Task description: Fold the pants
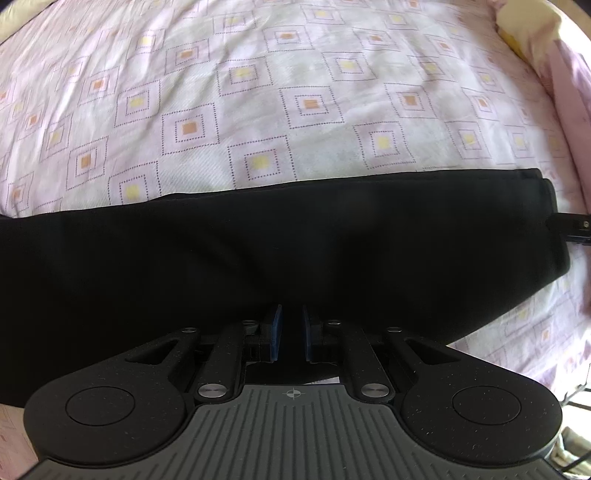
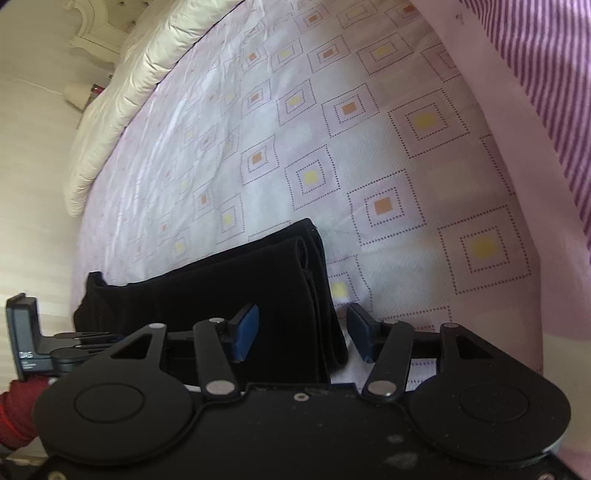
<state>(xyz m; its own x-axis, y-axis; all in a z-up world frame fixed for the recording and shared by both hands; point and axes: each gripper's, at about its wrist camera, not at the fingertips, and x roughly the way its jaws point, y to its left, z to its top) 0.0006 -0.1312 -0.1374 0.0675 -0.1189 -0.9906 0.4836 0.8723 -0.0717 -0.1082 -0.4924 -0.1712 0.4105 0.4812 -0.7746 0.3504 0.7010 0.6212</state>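
Black pants (image 1: 258, 240) lie folded into a long strip across the patterned bed sheet (image 1: 295, 103). My left gripper (image 1: 291, 328) points straight down at the strip's near edge, its blue pads close together with dark cloth between them, shut on the pants. In the right wrist view the pants (image 2: 240, 280) show their layered folded end. My right gripper (image 2: 303, 332) stands open and straddles that end, one blue pad over the cloth and one over the sheet, neither pressing. The right gripper (image 1: 572, 229) also shows at the strip's right end. The strip's left part runs out of the left wrist view.
A white quilt (image 2: 122, 92) lies bunched along the far side of the bed sheet (image 2: 369, 147). Purple striped fabric (image 2: 546, 92) fills the right edge. A yellow pillow (image 1: 524, 26) sits at the top right corner. A red sleeve (image 2: 14, 413) shows beside the left tool's housing (image 2: 24, 332).
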